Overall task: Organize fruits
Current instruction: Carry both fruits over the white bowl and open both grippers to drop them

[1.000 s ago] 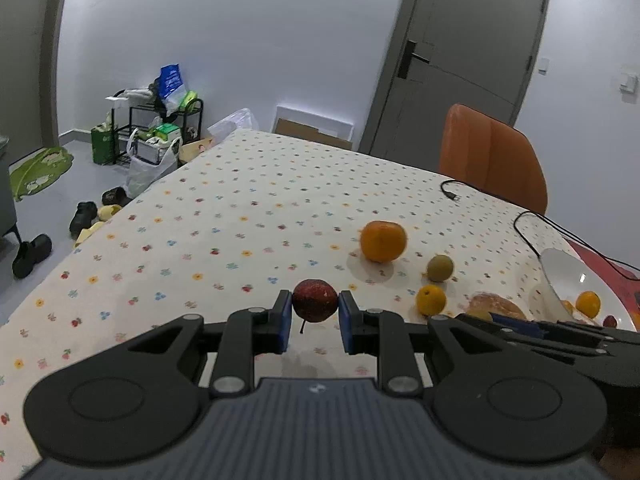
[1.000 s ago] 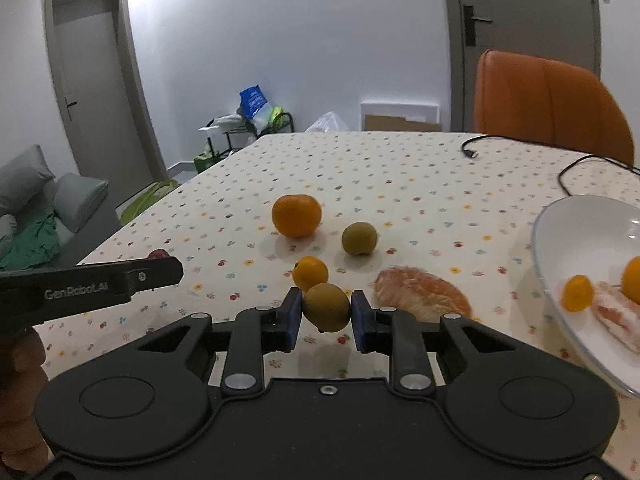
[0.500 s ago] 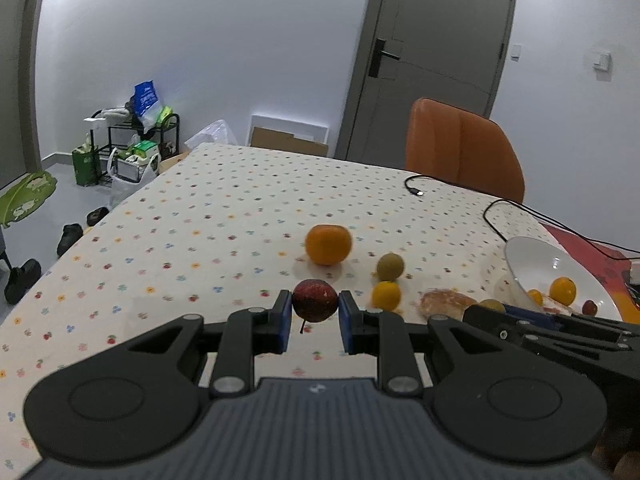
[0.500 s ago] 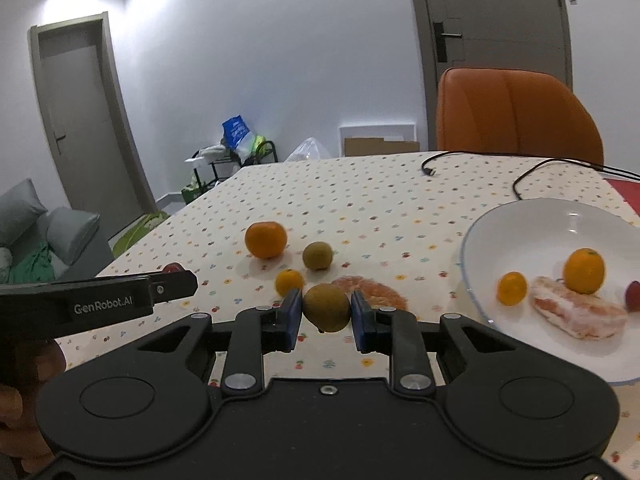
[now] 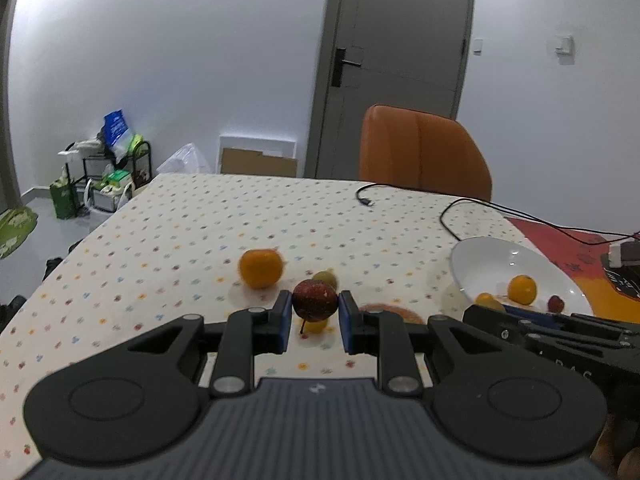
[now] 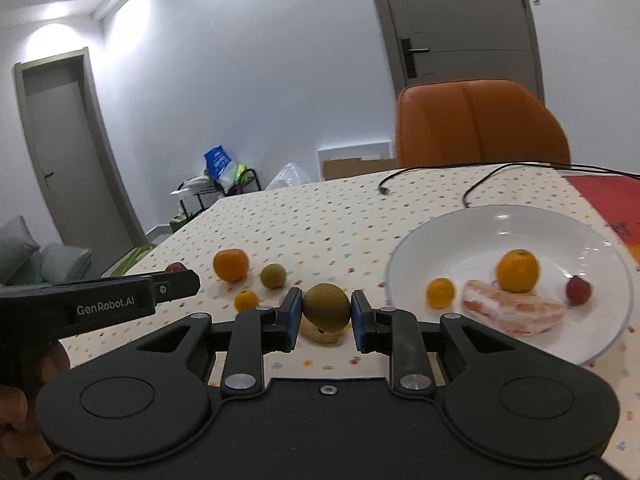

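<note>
While your left gripper holds a dark red fruit clamped between its two blue pads, the fruit sits above the table, with its thin stem hanging down under it. Your right gripper is closed in the same way on a brownish green fruit, which fills the gap between its pads.

Just beyond the right jaws and to their right is the white plate. It holds a small orange, a smaller yellow-orange fruit, a peeled citrus piece and a little red fruit near its right rim.

Beyond the jaws to the left, on the dotted tablecloth, lie a large orange, a round green-brown fruit beside it, and a tiny yellow fruit nearer to you. Another peeled piece lies directly under the held fruit, mostly hidden.

In the right wrist view your left gripper comes in from the left side, level with these loose fruits. Farther behind, a black cable lies on the table and an orange chair stands at the far edge.
</note>
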`<state>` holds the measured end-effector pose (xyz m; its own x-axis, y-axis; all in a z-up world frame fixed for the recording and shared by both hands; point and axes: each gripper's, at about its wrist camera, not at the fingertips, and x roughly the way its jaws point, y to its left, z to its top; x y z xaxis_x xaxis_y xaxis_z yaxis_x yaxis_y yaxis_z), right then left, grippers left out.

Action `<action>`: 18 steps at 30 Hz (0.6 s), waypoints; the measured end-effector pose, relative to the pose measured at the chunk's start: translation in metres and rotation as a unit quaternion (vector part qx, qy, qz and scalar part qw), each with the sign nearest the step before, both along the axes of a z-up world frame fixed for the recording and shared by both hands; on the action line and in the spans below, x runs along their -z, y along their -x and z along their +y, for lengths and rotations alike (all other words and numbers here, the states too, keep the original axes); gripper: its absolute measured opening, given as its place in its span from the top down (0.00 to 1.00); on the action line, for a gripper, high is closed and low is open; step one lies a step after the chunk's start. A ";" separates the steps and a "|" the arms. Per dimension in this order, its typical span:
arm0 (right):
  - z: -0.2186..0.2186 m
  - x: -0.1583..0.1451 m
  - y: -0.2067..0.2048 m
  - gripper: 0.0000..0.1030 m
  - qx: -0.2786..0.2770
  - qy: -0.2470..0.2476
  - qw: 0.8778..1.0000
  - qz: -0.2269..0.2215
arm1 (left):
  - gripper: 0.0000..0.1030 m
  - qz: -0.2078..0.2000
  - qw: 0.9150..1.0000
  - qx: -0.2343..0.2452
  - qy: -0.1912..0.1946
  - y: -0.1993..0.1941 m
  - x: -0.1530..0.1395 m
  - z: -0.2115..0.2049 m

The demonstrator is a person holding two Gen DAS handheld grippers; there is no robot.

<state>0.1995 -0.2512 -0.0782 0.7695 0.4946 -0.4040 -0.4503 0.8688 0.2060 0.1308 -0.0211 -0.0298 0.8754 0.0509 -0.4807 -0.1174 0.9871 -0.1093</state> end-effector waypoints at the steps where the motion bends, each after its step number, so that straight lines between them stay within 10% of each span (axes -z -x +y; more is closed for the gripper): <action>1: -0.004 -0.001 0.000 0.76 0.003 -0.002 1.000 -0.001 | 0.78 -0.002 1.000 0.004 -0.002 -0.001 -0.001 -0.003; 18: -0.063 0.003 -0.004 0.76 0.076 -0.013 0.997 -0.005 | 0.78 -0.013 0.998 0.058 -0.017 -0.022 -0.007 -0.052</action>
